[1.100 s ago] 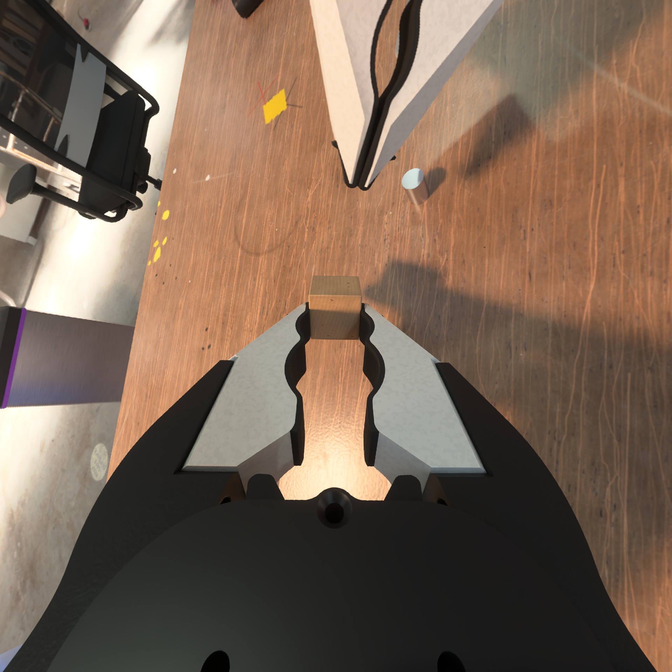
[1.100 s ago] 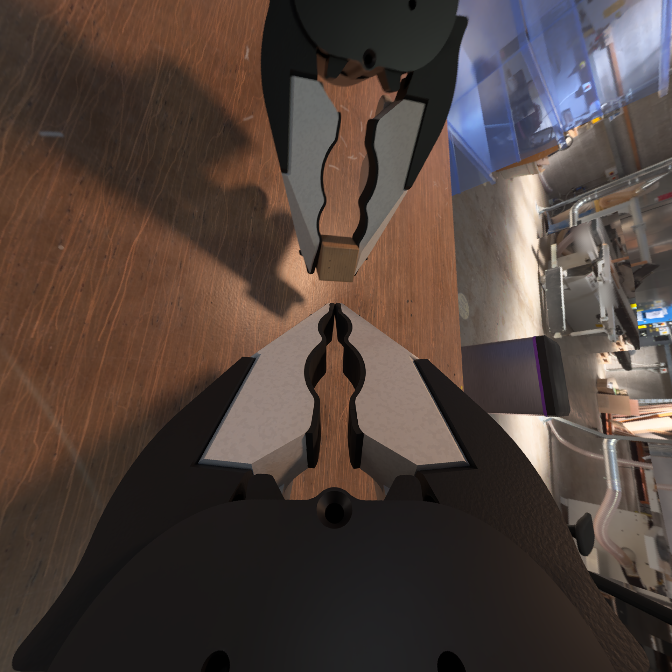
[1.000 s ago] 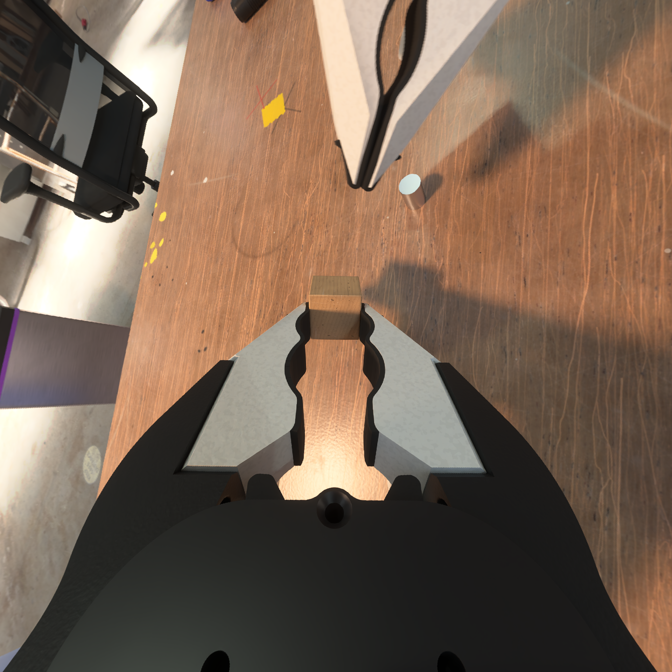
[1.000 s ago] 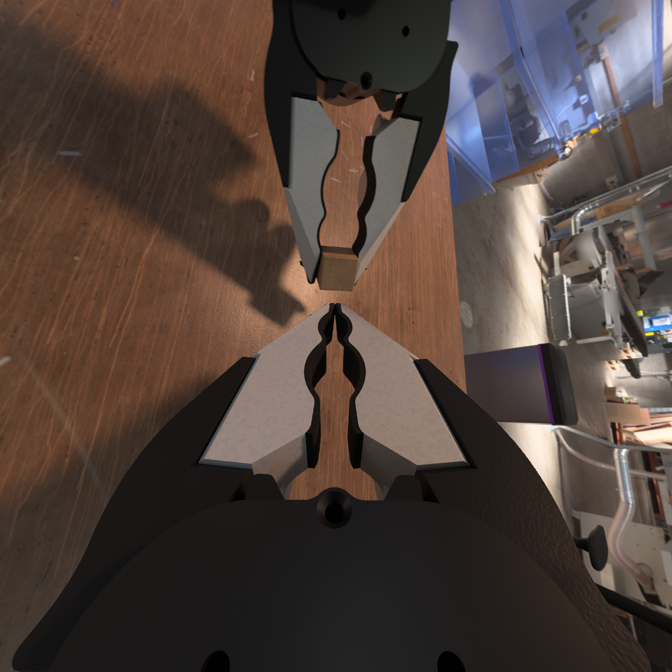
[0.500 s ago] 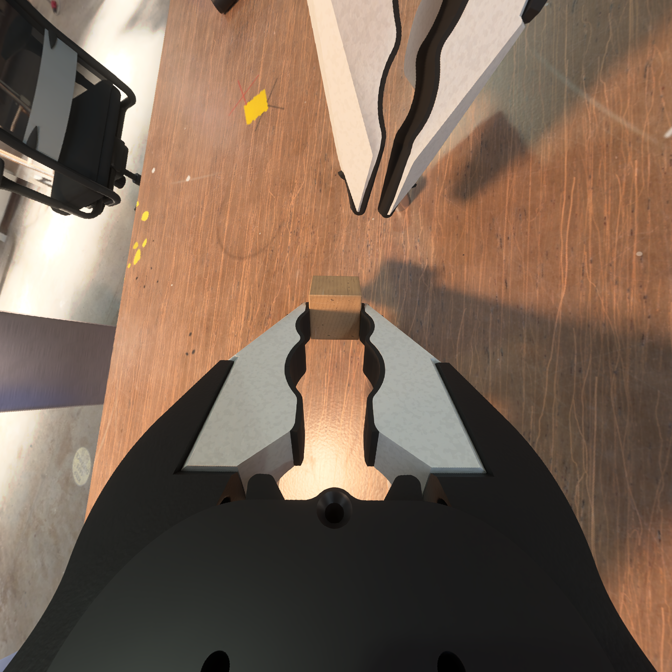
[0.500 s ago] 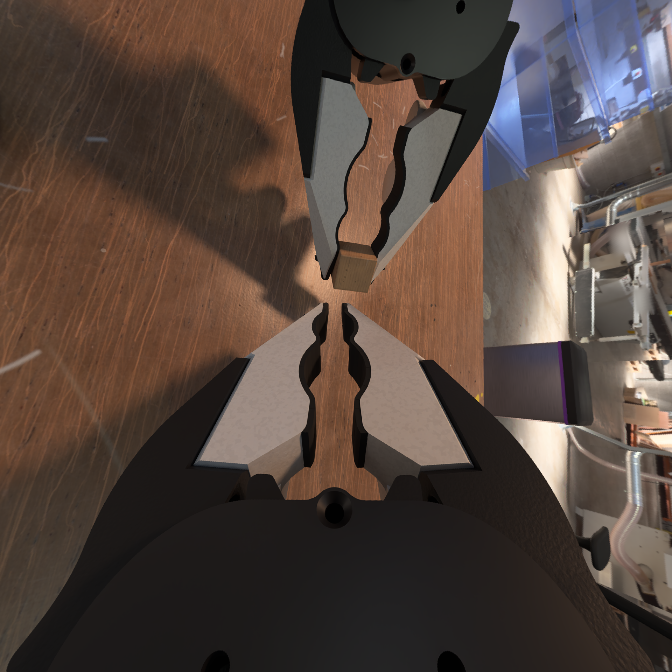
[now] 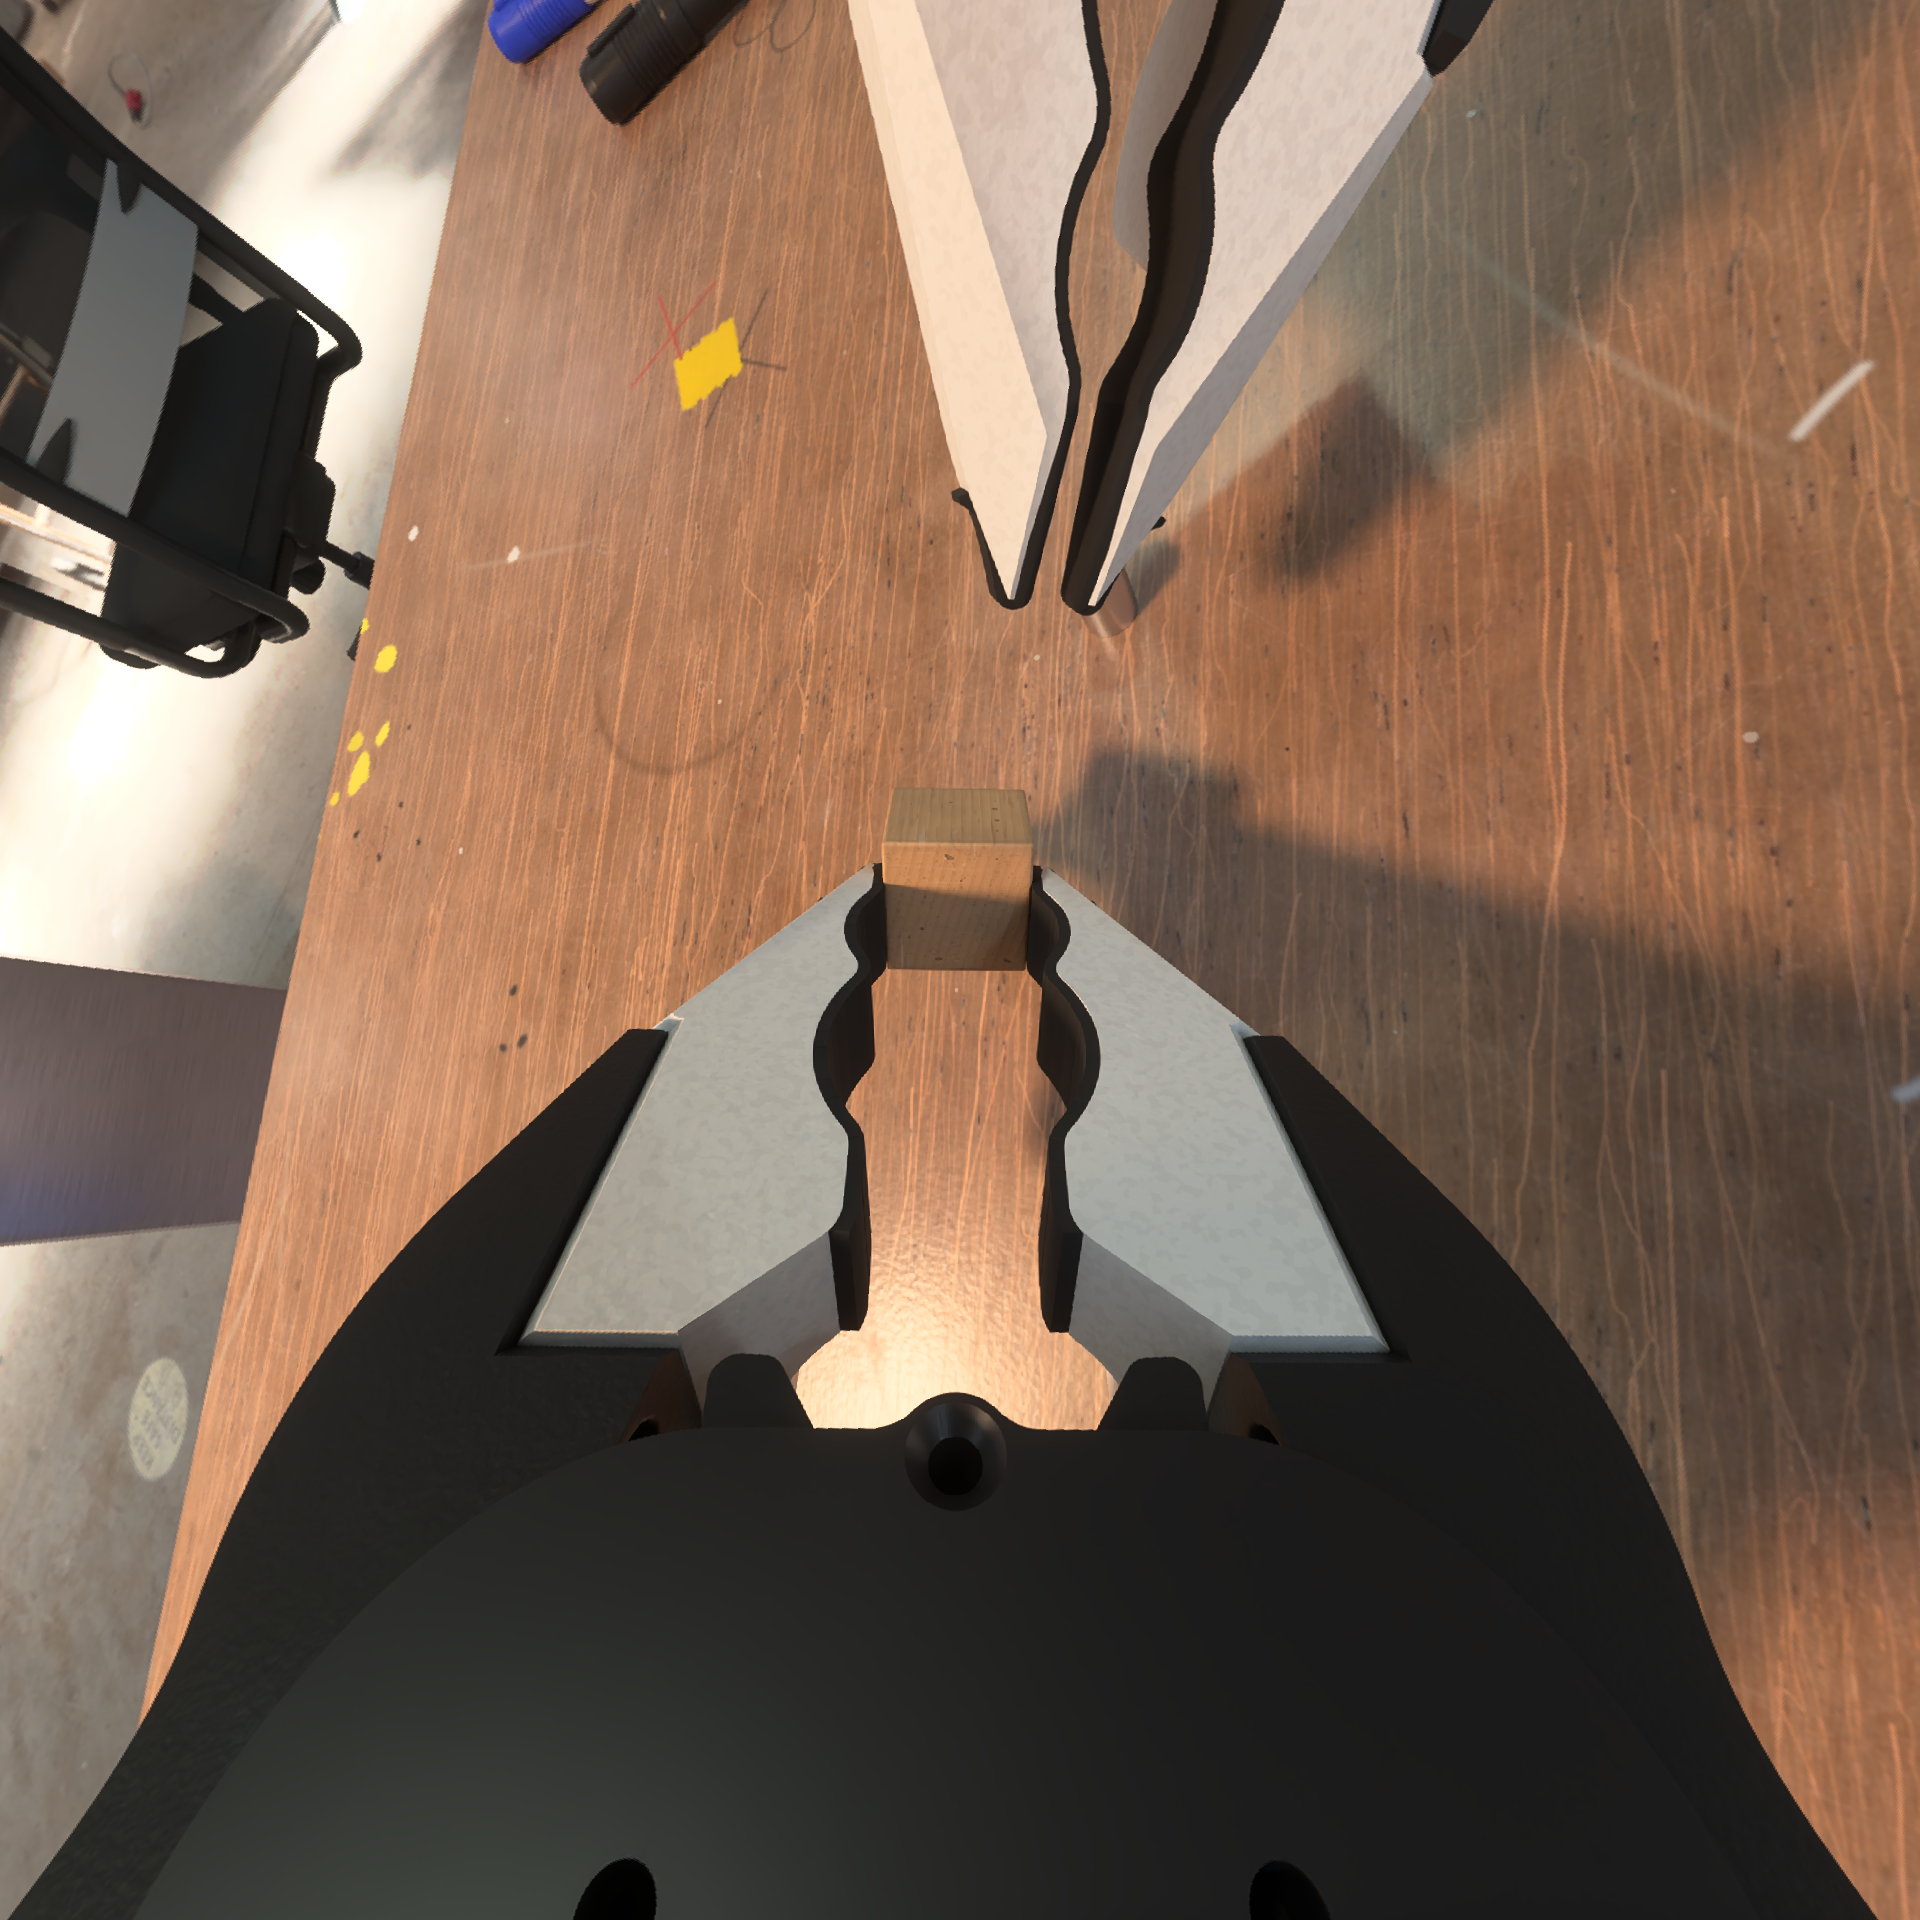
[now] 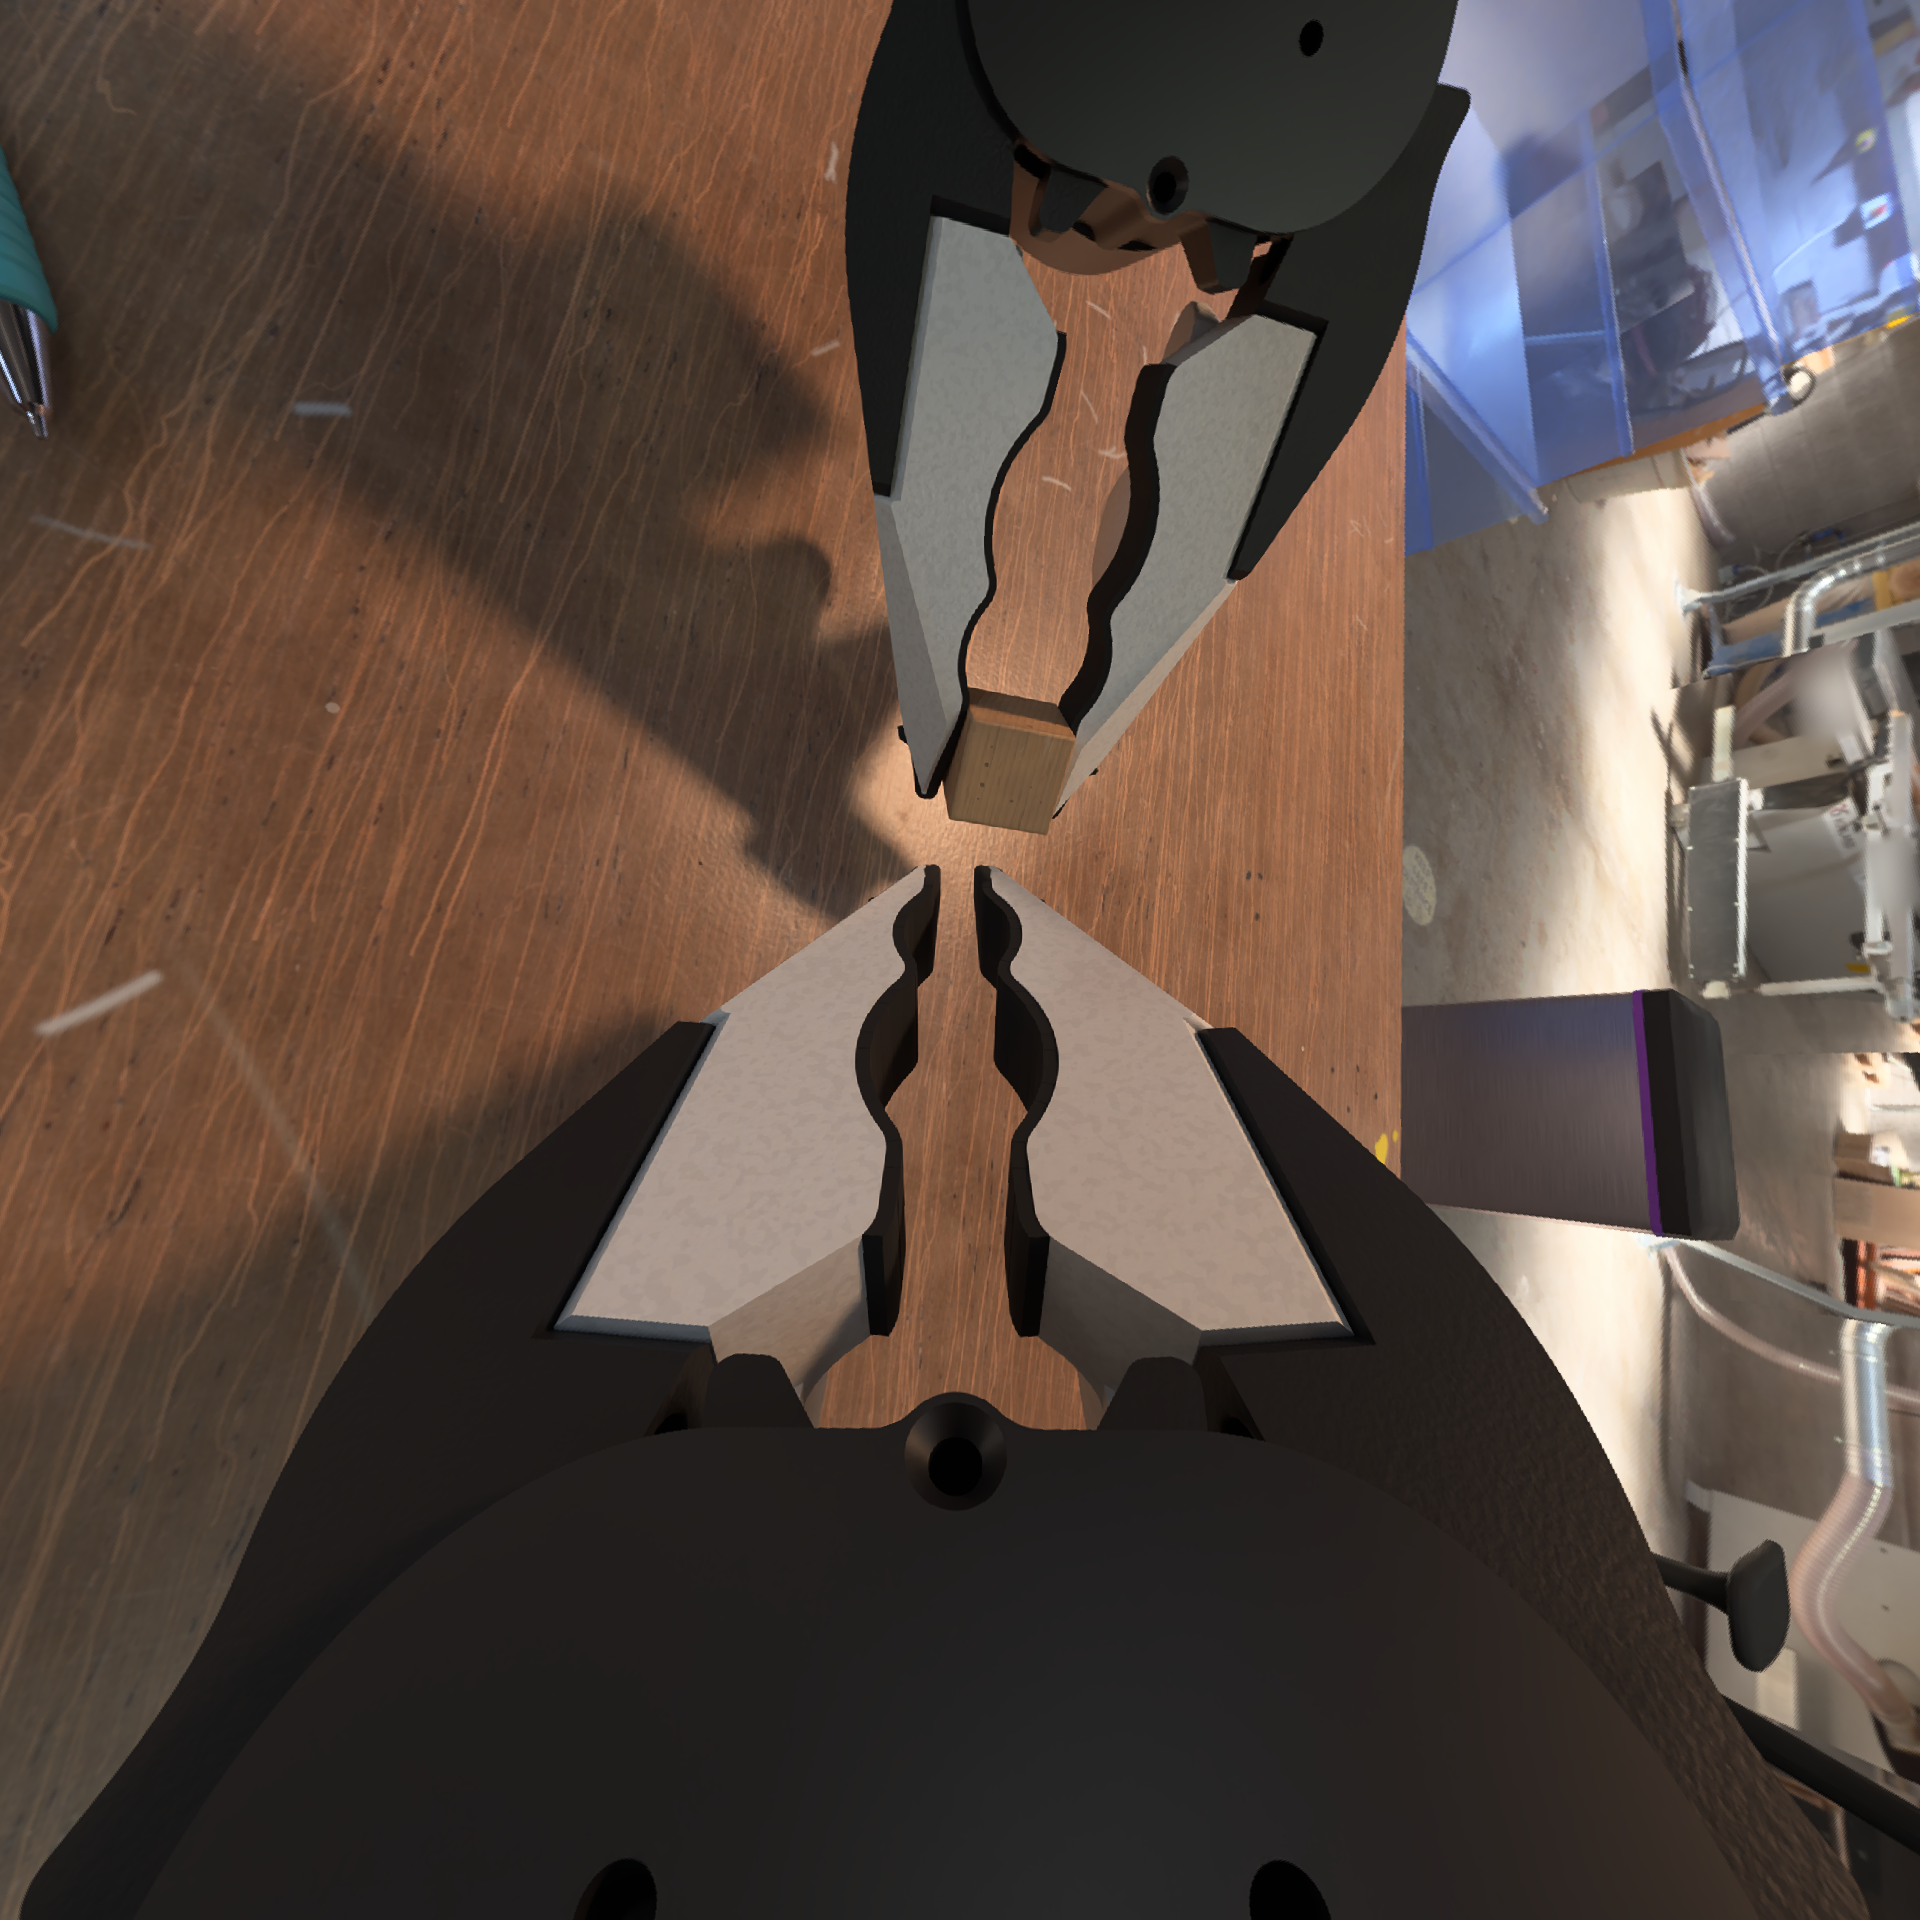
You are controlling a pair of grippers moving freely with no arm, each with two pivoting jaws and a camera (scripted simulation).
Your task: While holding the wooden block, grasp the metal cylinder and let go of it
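Note:
My left gripper (image 7: 956,878) is shut on the wooden block (image 7: 956,920), a small light cube held at the fingertips above the wooden table (image 7: 1558,935). In the right wrist view the left gripper (image 8: 1003,774) faces me with the block (image 8: 1010,777) in it. My right gripper (image 8: 956,881) has its jaws parted by a narrow gap and holds nothing. In the left wrist view it (image 7: 1044,601) points down at the table beyond the block. The metal cylinder (image 7: 1130,601) shows only as a sliver behind its right fingertip. The right wrist view does not show the cylinder.
A black marker (image 7: 655,57) and a blue object (image 7: 530,19) lie at the table's far end. A yellow sticker (image 7: 709,364) is on the table. A black cart (image 7: 156,416) stands off the left edge. A teal pen (image 8: 23,312) lies to the left.
My right gripper went from shut to slightly parted and came closer to the block, covering the cylinder in the left wrist view. My left gripper keeps its hold on the block.

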